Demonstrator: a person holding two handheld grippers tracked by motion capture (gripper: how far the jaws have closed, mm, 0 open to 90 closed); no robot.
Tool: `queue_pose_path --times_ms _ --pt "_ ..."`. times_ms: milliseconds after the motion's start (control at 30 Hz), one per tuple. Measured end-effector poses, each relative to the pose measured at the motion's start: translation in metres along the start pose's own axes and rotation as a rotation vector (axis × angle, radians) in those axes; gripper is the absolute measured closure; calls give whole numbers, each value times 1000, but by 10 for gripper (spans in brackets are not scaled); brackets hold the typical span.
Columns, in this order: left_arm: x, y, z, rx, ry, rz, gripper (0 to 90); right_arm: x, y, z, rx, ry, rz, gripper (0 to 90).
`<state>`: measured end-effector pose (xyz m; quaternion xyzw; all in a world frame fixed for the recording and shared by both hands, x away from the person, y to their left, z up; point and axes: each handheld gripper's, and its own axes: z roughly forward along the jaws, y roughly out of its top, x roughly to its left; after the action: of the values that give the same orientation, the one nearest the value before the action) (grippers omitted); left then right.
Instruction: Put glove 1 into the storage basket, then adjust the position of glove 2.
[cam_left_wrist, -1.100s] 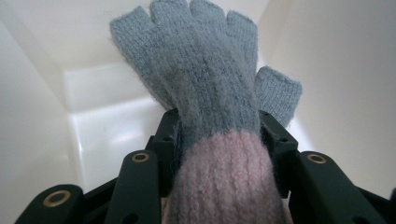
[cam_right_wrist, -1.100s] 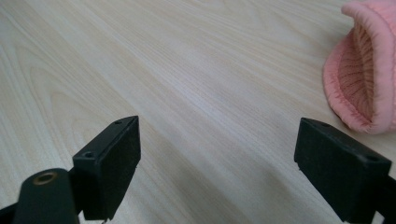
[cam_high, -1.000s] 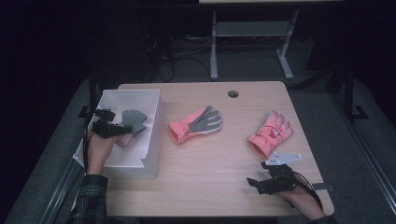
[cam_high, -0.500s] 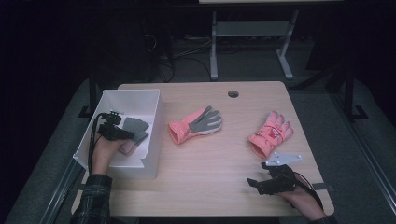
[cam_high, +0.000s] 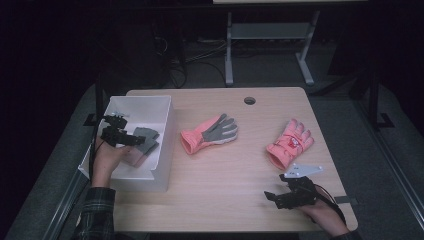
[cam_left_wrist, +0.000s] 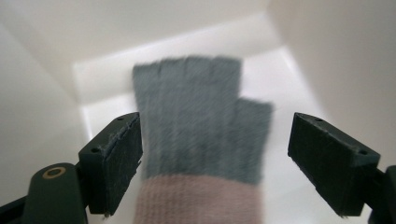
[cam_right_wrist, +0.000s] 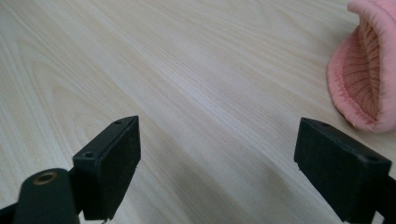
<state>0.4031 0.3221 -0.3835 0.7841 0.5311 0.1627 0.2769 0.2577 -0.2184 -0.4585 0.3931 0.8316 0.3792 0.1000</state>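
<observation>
The grey glove is released into the white bin as the left gripper fingers have just been opening, leaving 2 pink gloves on the table; the right gripper fingers are spread, empty.

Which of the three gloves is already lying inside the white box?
The grey knit glove with the pink cuff, in the white box by the left gripper. The two pink gloves lie on the table.

From my left gripper view the grey glove is blurry and its pink cuff runs off the bottom edge. The pink glove is cropped on the right gripper view too.
</observation>
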Motion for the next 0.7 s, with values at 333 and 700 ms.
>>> queue_pose_path --times_ms 333,700 --pt "-17 11 -27 -98 -151 30 141 0 0 1 5 0 -3 142" --pt "-53 27 -40 -152 -267 95 141 -1 0 2 8 2 -8 142"
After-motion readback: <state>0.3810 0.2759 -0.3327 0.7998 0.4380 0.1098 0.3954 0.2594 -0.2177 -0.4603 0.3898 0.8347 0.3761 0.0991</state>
